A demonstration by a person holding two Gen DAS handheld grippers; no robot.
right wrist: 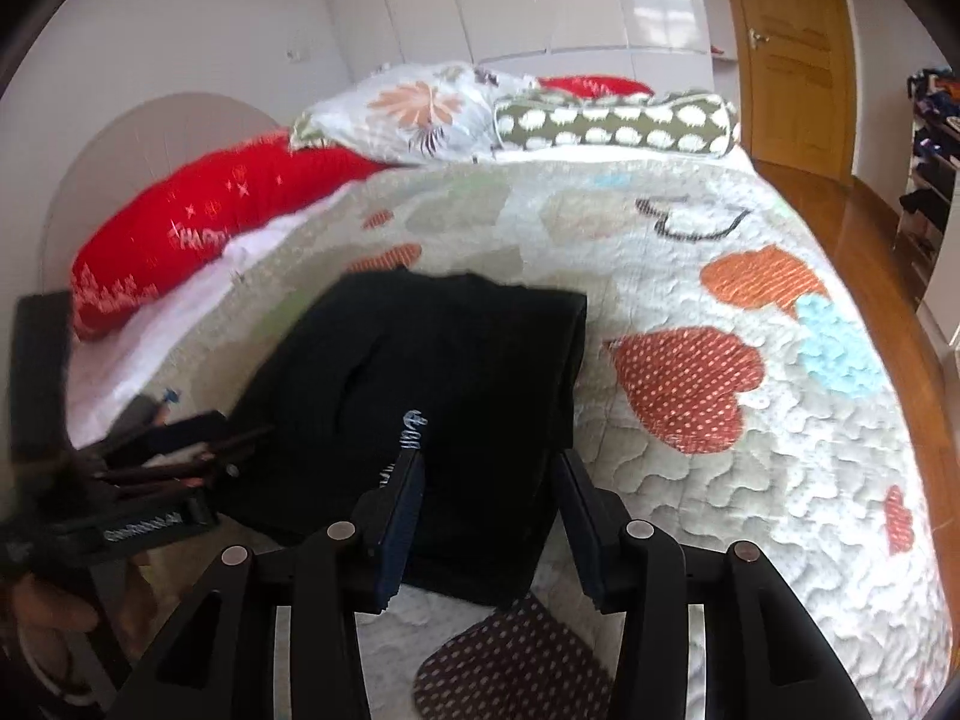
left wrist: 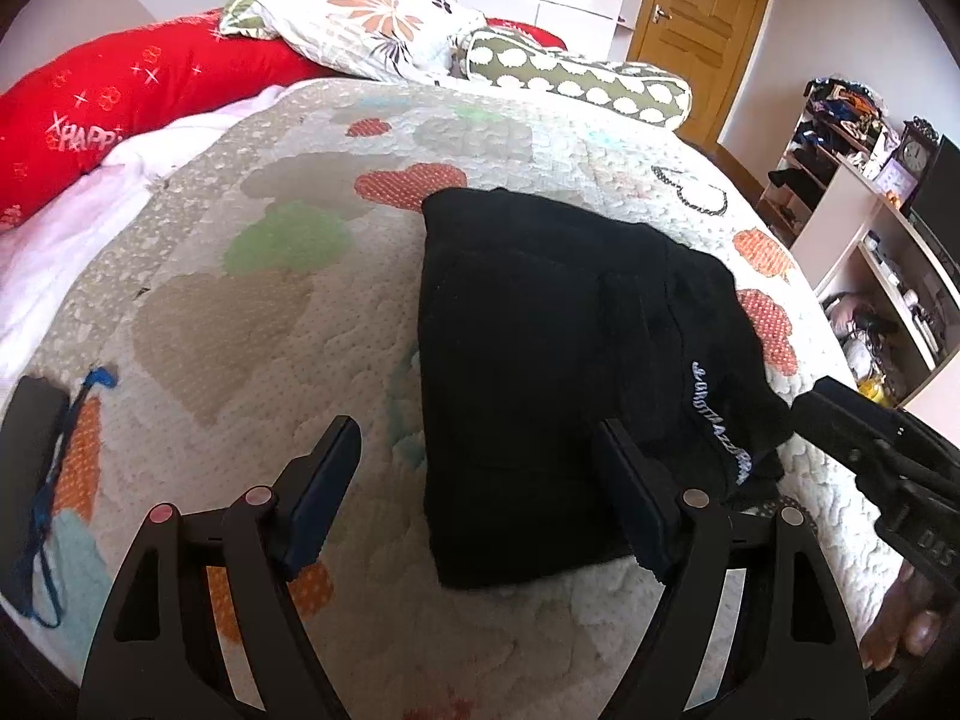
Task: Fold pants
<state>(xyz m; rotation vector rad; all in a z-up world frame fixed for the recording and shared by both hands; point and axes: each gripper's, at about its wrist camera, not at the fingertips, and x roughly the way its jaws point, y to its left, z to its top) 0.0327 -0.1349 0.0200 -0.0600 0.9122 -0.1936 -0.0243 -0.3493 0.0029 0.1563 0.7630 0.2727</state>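
Black pants [left wrist: 540, 372] lie folded in a compact rectangle on the quilted bed cover [left wrist: 240, 300], center-right of left wrist view, center of right wrist view. White lettering shows on the side toward the cams. L gripper [left wrist: 474, 492] low center, jaws spread wide, holding nothing, over the pants' near edge & quilt. R gripper [right wrist: 489, 516] jaws also spread, above near edge. Red pillow [left wrist: 120, 102] upper left, floral pillow [left wrist: 372, 24] top center.
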